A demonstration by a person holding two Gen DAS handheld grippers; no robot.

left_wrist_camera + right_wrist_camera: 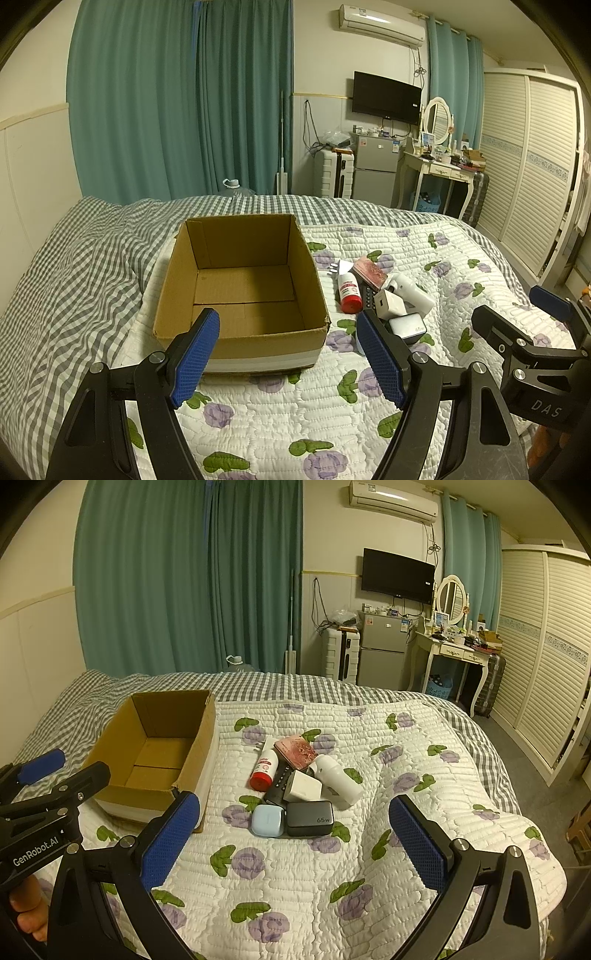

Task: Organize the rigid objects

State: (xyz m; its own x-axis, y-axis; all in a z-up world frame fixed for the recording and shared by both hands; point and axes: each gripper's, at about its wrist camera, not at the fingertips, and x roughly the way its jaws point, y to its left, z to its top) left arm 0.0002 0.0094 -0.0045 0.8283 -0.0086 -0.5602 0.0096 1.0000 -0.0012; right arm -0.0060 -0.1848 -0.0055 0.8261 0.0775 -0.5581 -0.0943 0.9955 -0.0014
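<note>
Blue-padded jaws of the left gripper (288, 354) stand wide apart over the floral quilt (295, 878), holding nothing; the right gripper (291, 843) is likewise spread and empty. Just beyond lies a touching heap: blue case (267, 820), dark 65w charger (310, 818), white adapter (304, 786), red-capped bottle (264, 770), white bottle (338, 777). Left of it sits the cardboard box (242, 288)

A lived-in home bedroom: a bed (424, 738) w/ a floral quilt (295, 867) over gingham sheets filled the foreground. Teal curtains (184, 583) hung floor to ceiling; a wall AC unit (393, 498) and TV (398, 576) sat above a small fridge (382, 653), a suitcase (341, 653), a cluttered vanity w/ oval mirror (451, 596) and louvred wardrobe doors (543, 657).
</note>
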